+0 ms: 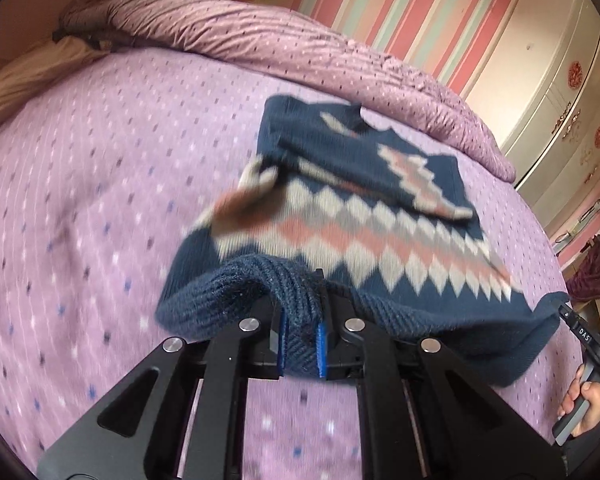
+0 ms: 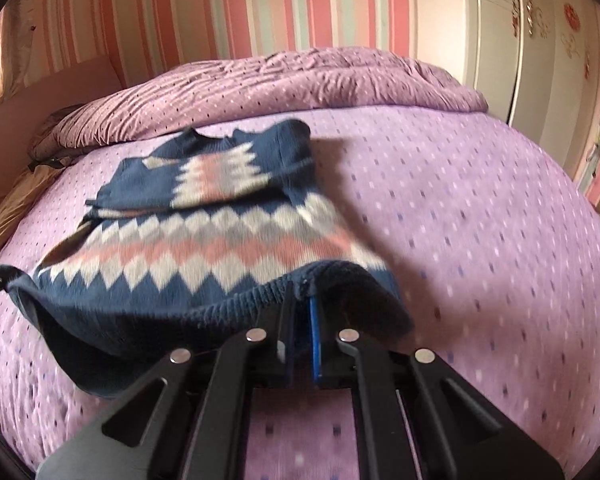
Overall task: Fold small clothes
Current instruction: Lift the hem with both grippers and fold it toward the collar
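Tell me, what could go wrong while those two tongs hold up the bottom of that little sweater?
The left tongs and right tongs each pinch only the ribbed hem of the sweater; if one slips, the fold may land crooked. The sleeves already folded over the chest lie loose and could shift as the hem swings over. The purple bedspread is soft, so the sweater may drag and wrinkle.

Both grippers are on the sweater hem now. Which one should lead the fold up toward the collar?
Neither clearly: left gripper and right gripper each clamp a corner of the lifted hem of the sweater. Probably move both together toward the collar.
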`<action>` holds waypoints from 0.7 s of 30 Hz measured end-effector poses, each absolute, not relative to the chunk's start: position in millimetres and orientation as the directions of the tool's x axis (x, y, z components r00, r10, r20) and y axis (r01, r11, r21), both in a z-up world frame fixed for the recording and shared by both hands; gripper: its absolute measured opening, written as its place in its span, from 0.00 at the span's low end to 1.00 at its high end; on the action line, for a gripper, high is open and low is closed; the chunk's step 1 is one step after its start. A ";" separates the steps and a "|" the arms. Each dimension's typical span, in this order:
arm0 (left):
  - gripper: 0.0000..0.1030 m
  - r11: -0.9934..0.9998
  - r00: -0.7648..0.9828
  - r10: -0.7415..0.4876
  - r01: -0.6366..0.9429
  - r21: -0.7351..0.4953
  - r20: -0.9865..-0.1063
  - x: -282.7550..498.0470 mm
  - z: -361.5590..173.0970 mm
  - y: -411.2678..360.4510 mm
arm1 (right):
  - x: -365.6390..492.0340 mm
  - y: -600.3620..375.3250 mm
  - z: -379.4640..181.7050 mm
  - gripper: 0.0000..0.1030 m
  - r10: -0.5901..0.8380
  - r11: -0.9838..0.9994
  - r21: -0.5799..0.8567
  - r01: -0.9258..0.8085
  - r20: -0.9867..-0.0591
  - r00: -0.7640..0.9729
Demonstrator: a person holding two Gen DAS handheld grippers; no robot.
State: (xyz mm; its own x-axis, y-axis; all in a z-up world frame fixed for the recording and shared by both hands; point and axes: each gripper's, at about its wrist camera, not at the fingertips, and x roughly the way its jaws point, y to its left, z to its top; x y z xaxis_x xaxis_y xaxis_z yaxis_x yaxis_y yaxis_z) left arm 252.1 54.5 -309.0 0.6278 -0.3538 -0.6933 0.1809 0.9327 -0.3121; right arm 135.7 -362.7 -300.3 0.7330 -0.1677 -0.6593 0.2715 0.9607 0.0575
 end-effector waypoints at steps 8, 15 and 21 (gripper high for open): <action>0.09 0.940 0.694 -0.338 0.214 -0.267 -0.636 328.7 -273.1 35.9 | 218.1 -381.5 -263.1 0.06 -0.186 0.967 0.036 0.254 -0.585 0.790; 0.09 0.955 0.757 -0.295 0.241 -0.171 -0.582 411.3 -248.1 3.7 | 316.9 -394.6 -249.5 0.06 -0.201 0.972 -0.006 0.234 -0.534 0.821; 0.09 0.962 0.774 -0.269 0.238 -0.131 -0.573 479.3 -250.6 -8.5 | 381.8 -414.1 -251.1 0.06 -0.205 0.972 -0.007 0.237 -0.525 0.826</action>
